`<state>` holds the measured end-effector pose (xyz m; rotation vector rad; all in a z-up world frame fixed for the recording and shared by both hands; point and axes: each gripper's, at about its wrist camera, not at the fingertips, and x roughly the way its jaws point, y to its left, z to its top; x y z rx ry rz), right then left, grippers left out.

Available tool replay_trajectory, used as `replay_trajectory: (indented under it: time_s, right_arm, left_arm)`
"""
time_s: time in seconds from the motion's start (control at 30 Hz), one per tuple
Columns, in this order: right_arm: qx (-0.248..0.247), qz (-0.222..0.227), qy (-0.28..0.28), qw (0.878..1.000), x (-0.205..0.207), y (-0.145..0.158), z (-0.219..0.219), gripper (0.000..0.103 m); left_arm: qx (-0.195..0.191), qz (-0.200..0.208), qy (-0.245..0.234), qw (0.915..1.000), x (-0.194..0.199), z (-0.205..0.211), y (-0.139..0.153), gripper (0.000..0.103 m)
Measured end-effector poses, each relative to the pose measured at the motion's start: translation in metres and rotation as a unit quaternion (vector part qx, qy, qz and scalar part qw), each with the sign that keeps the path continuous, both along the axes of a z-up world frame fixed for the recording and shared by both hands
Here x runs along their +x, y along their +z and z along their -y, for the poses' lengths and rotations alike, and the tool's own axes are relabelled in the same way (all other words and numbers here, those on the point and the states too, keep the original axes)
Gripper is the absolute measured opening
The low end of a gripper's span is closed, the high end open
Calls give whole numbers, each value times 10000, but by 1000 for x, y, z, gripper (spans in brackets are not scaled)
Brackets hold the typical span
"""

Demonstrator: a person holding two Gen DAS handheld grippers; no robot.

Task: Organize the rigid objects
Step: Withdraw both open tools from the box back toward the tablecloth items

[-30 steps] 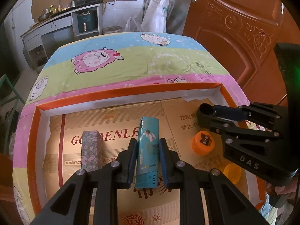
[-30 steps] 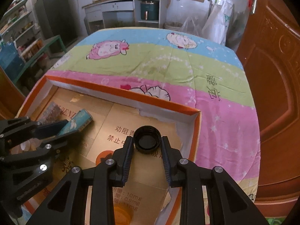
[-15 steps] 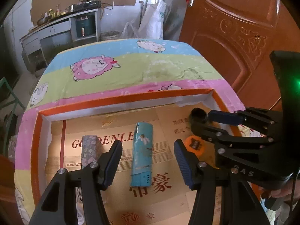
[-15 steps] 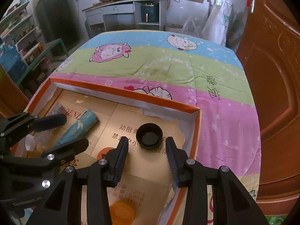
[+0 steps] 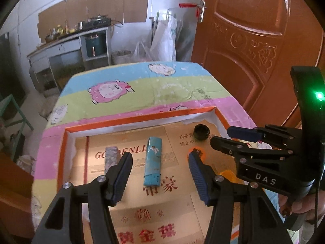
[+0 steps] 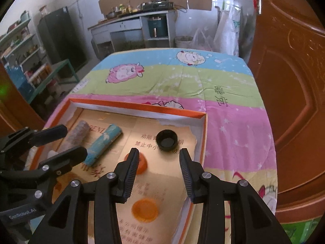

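Note:
A teal lighter [image 5: 152, 160] lies flat in the orange-rimmed box [image 5: 140, 117]; it also shows in the right wrist view [image 6: 104, 144]. My left gripper [image 5: 160, 160] is open above and behind it, empty. A grey patterned lighter [image 5: 110, 156] lies left of it and shows in the right wrist view [image 6: 78, 134]. A black cap [image 6: 167, 140] sits open side up near the box's far right corner. My right gripper [image 6: 159, 158] is open just behind the cap, empty. The cap also shows in the left wrist view [image 5: 201, 132].
Two orange caps lie in the box, one [image 6: 140, 162] by my right gripper's left finger, one [image 6: 144, 209] nearer. The box rests on a table with a sheep-print cloth [image 6: 182, 79]. A wooden door [image 6: 294, 81] stands to the right.
Both grippers opened and drew back and up. The left let go of the teal lighter, the right let go of the black cap; both things now lie in the box.

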<state>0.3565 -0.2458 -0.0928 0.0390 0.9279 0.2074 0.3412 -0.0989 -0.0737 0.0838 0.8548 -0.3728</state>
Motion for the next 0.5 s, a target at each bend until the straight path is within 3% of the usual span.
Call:
replay_trajectory:
  time_s: [0.5]
  right_arm:
    - [180, 175, -53, 9997, -65, 20, -12, 42]
  left_arm:
    - [23, 380, 124, 9992, -54, -18, 22, 57]
